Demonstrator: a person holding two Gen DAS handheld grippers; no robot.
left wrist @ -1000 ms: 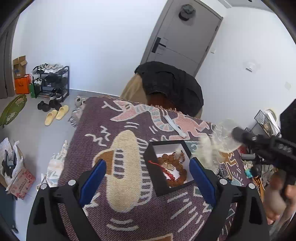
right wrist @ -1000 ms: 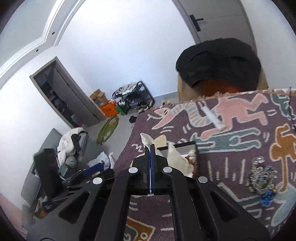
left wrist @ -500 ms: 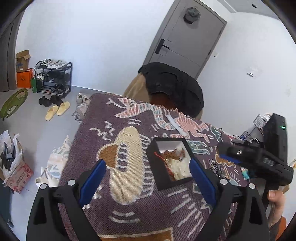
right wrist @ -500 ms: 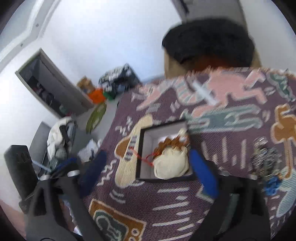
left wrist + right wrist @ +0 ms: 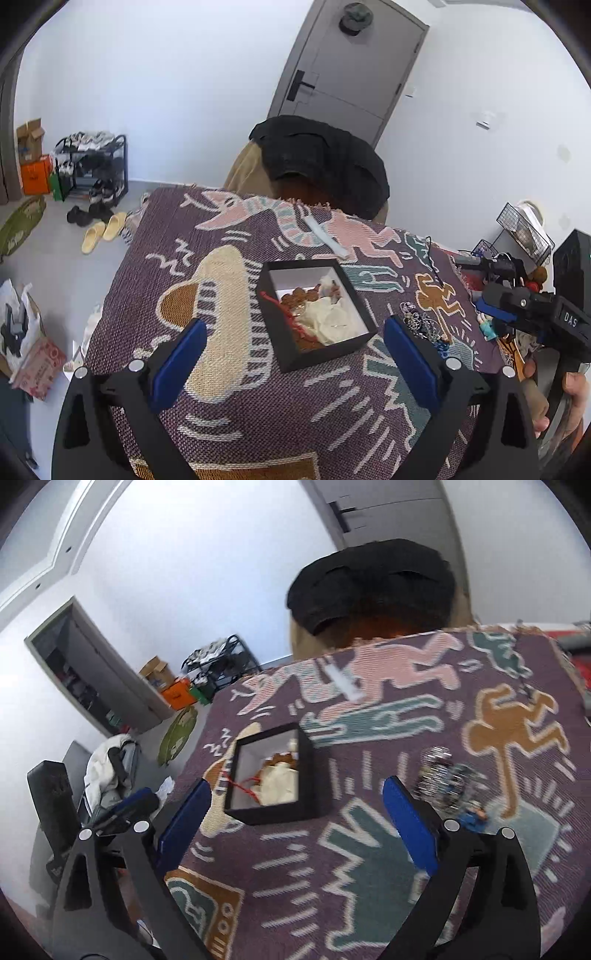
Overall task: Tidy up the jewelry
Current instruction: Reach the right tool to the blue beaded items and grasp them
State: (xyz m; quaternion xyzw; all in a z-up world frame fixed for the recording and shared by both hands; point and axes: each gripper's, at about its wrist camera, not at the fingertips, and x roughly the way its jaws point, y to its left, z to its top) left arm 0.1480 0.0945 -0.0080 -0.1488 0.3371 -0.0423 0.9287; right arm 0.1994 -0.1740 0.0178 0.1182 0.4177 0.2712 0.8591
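Observation:
A black open box with a white lining sits on the patterned purple cloth. Inside lie a cream pouch, a brown bead bracelet and a red cord. The box also shows in the right wrist view. My left gripper is open and empty, its jaws either side of the box's near end. My right gripper is open and empty, above the cloth just right of the box; it shows at the right edge of the left wrist view. A pile of loose jewelry lies right of the box.
A small blue trinket lies by the pile. A white strip lies at the cloth's far side. A chair with a black jacket stands behind the table. Clutter and a wire basket sit at the right edge.
My right gripper was shut on the cream pouch over the box; it opened, left the pouch in the box and drew back to the right. My left gripper stayed open near the box.

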